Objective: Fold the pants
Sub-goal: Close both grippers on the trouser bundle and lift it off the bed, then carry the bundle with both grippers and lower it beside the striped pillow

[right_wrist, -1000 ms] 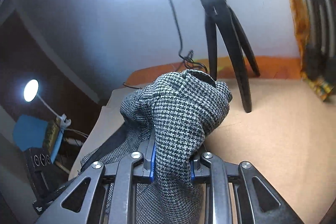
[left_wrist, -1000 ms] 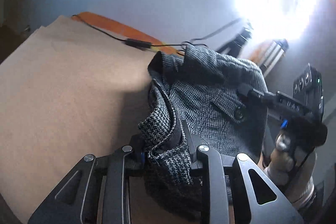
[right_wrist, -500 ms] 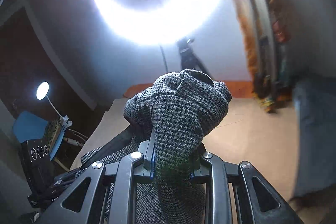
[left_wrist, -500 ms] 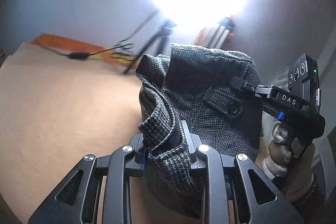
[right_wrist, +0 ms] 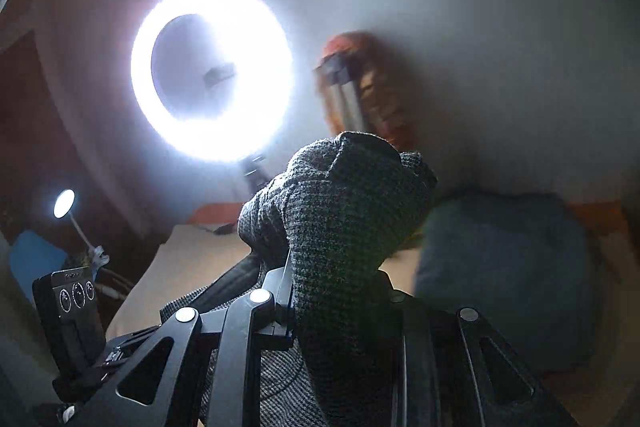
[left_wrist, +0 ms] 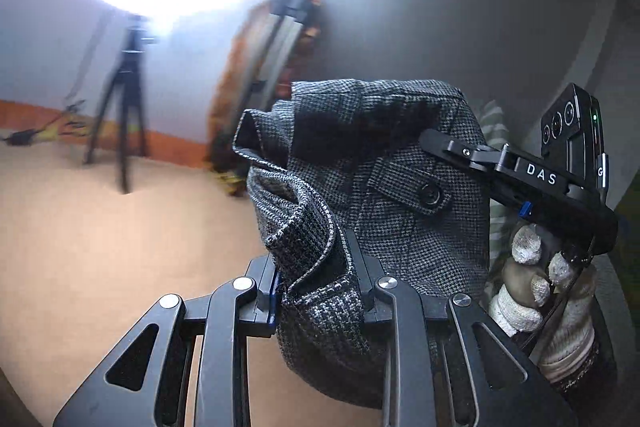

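Nearest in the left wrist view, we see the left gripper (left_wrist: pixel 316 291) nearly closed, its jaws pinching a bunched fold of the grey houndstooth pants (left_wrist: pixel 384 195). The cloth sits right between the fingers and balloons up and away from them, lifted clear of the tan table (left_wrist: pixel 100 235). A buttoned tab (left_wrist: pixel 416 191) on the pants faces the camera. Just past the cloth on the right, the right gripper (left_wrist: pixel 432 139) bites into the same edge, held by a hand in a white knit glove (left_wrist: pixel 532 283).

In the right wrist view we see the right gripper (right_wrist: pixel 332 291) likewise narrowly closed on a thick wad of the pants (right_wrist: pixel 344 227); the fabric rises straight up from the jaws and hides the right finger. The left gripper's body (right_wrist: pixel 72 319) shows at lower left.

The pants are crumpled, so we cannot tell a long axis or which way they point; the held edge spans gripper to gripper.

Farther back: a blue cushion-like shape (right_wrist: pixel 508 291), a tripod (left_wrist: pixel 120 99), a ring light (right_wrist: pixel 212 71), a small lamp (right_wrist: pixel 64 205).
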Tool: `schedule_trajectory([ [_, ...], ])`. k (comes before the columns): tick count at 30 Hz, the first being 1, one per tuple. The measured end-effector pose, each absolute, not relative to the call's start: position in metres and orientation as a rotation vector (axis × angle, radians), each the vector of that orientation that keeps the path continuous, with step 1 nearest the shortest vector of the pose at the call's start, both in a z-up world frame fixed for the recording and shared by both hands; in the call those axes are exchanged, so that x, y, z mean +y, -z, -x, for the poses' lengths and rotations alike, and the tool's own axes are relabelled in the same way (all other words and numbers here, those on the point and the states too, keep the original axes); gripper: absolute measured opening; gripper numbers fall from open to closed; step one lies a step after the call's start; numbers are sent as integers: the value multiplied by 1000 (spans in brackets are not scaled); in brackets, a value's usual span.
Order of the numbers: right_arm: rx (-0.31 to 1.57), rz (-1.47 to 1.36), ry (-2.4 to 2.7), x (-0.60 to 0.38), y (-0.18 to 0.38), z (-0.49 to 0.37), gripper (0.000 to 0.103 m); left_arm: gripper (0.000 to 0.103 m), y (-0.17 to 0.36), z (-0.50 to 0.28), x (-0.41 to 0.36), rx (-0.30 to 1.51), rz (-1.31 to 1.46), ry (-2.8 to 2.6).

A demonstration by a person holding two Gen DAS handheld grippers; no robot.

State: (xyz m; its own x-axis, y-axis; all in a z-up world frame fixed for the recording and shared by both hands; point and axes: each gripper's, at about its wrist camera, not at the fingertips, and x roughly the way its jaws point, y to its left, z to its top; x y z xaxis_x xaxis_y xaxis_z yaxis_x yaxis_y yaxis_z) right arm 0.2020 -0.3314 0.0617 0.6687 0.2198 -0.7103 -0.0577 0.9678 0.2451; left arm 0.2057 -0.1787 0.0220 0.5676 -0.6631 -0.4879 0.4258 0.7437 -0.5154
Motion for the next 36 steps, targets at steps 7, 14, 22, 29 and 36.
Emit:
schedule_trajectory([
  [7, 799, -158, -106, -394, -84, -219, 22, 24, -25, -233, -258, 691, 344, 722],
  [14, 801, -108, -92, -441, -74, -252, 22, 24, -5, -257, -301, 689, 331, 717],
  [22, 877, -141, -99, -503, -17, -290, 22, 24, 52, -273, -330, 776, 340, 678],
  [29, 1001, -197, 94, -559, 35, -299, 52, 36, 63, -261, -321, 825, 292, 639],
  [36, 915, -158, 213, -564, 2, -283, 66, 43, 53, -244, -295, 854, 255, 568],
])
